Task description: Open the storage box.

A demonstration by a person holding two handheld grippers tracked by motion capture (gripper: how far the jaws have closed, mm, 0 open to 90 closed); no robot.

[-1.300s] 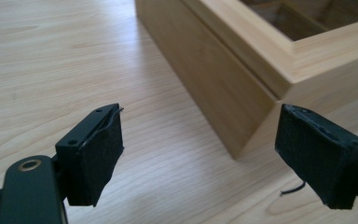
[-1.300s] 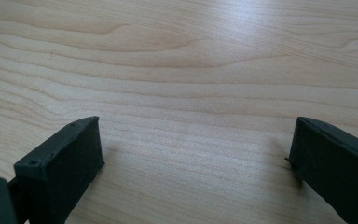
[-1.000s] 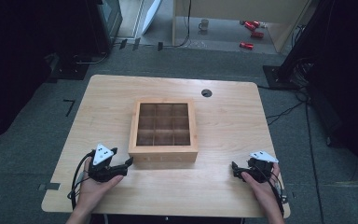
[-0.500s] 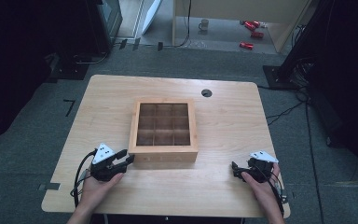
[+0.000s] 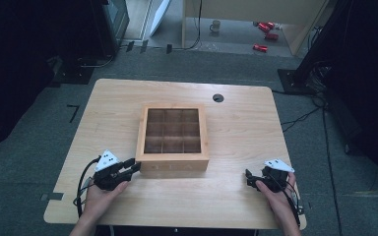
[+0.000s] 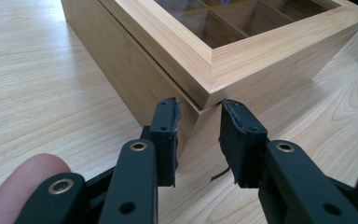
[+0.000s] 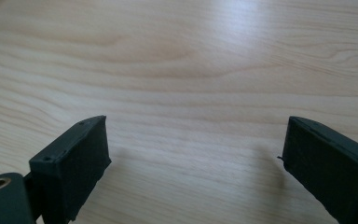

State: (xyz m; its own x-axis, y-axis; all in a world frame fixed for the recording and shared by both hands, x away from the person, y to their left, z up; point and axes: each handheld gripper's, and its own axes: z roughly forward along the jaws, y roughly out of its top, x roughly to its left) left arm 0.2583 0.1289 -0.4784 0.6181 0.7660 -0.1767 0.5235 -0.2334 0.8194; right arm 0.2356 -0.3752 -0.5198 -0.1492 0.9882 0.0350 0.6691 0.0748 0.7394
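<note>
We are at the approach step: our left gripper is closing in on the near left corner of the box, a wooden box with a glass-paned lid over nine compartments, which sits mid-table. In the left gripper view, the gripper has its jaws partly open, one on each side of the box's corner edge, just below the seam where the lid meets the body. We cannot tell whether the pads touch the wood yet. We judge the next move calls for lifting the tips to the lid's lip, then pinching or prying upward. Our right gripper rests on the table well apart from the box, its jaws wide open over bare wood.
</note>
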